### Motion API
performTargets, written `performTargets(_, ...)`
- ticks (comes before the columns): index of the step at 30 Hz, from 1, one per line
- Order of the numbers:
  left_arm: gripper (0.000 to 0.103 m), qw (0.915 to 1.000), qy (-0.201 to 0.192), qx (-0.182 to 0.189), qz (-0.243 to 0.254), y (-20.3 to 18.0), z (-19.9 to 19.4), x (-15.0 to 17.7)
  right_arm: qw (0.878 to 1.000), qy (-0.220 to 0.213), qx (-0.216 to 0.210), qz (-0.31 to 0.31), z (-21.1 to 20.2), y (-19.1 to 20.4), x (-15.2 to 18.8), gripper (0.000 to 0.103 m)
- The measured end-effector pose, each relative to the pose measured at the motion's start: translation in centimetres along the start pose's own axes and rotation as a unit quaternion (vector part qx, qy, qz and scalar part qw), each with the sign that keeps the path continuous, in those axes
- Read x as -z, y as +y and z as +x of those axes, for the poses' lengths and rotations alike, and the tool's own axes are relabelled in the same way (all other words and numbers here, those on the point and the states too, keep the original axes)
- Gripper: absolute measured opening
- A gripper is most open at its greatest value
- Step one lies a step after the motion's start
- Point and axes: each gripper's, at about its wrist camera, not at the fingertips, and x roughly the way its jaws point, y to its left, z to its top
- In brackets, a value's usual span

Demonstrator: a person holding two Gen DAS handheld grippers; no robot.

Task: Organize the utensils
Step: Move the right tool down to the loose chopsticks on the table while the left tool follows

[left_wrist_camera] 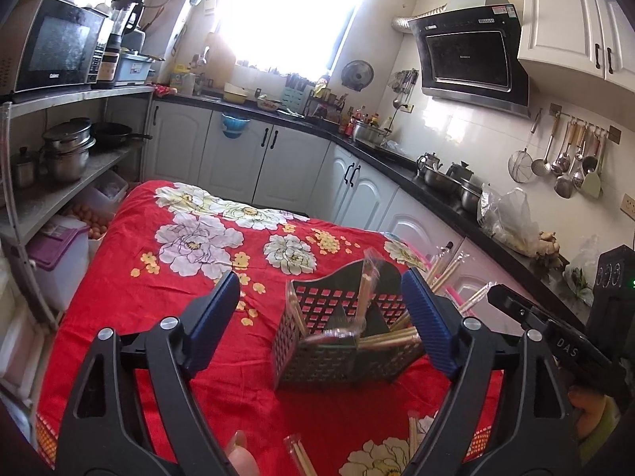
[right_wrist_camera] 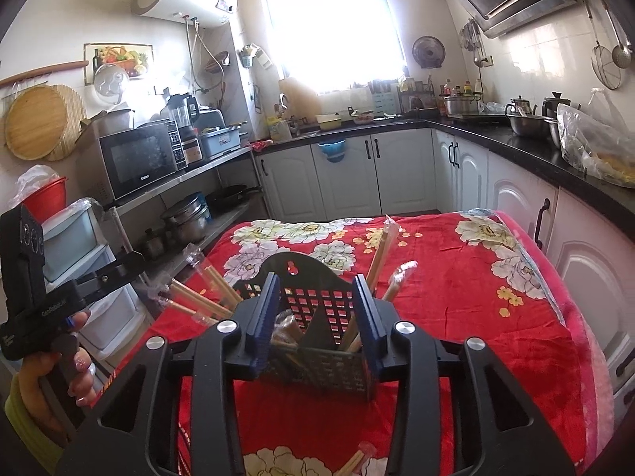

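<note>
A black perforated utensil holder [left_wrist_camera: 317,353] stands on the red flowered cloth [left_wrist_camera: 131,317], with several plastic-wrapped wooden chopsticks [left_wrist_camera: 391,337] leaning in its compartments. One wrapped pair [left_wrist_camera: 367,281] looks blurred above the middle compartment. My left gripper [left_wrist_camera: 321,317] is wide open just in front of the holder, with nothing touching its blue pads. In the right wrist view my right gripper [right_wrist_camera: 316,321] stands partly open close before the holder [right_wrist_camera: 313,301], gripping nothing. Wrapped chopsticks [right_wrist_camera: 206,297] fan out to its left and others [right_wrist_camera: 381,254] to its right.
Loose wrapped chopsticks [left_wrist_camera: 301,456] lie on the cloth near me, and another pair [right_wrist_camera: 357,460] shows in the right view. A hand [right_wrist_camera: 75,357] holds the left tool. White cabinets [right_wrist_camera: 349,174], a dark counter and a shelf with a microwave [right_wrist_camera: 139,158] surround the table.
</note>
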Motion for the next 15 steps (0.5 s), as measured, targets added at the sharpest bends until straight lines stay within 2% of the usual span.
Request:
performTargets(5, 0.086, 1.0, 0.003, 0.0, 0.006, -0.4, -0.8, 0.5, 1.0, 0.001, -0.004, 0.001, -1.0, 0.2, 0.5, 0.041)
performTargets(15, 0.092, 0.9998, 0.01, 0.001, 0.016, -1.0, -2.3, 2.0, 1.0, 0.005, -0.012, -0.009, -2.7, 1.2, 1.6, 0.049)
